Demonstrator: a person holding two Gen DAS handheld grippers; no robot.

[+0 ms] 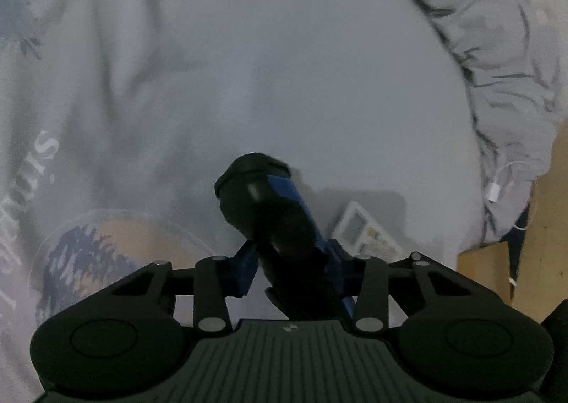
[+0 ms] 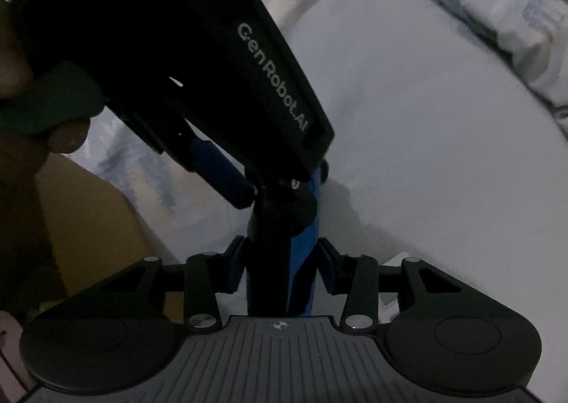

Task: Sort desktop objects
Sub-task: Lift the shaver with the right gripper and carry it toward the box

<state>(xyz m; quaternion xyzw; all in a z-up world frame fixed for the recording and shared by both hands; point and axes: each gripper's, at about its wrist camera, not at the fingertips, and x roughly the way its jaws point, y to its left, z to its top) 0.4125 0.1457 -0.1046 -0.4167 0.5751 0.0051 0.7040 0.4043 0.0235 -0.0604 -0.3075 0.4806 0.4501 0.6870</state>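
A black cylinder (image 1: 262,211) with a blue stripe along its side is held up over a pale bed sheet (image 1: 284,65). My left gripper (image 1: 291,261) is shut on it, its blue fingers (image 1: 245,270) pressing both sides. In the right wrist view the same cylinder (image 2: 269,254) stands upright between the fingers of my right gripper (image 2: 280,261), which is shut on its lower part. The left gripper (image 2: 280,186) comes down from the upper left and clamps the cylinder's top end. A white remote control (image 1: 365,232) lies on the sheet just behind the cylinder.
A crumpled grey quilt (image 1: 497,48) borders the sheet at the right, with a white charging cable (image 1: 497,186) at its edge. Brown cardboard (image 1: 497,261) lies beyond the bed's right edge, and brown cardboard (image 2: 88,218) shows at left. A person's hand (image 2: 67,136) holds the left gripper's handle.
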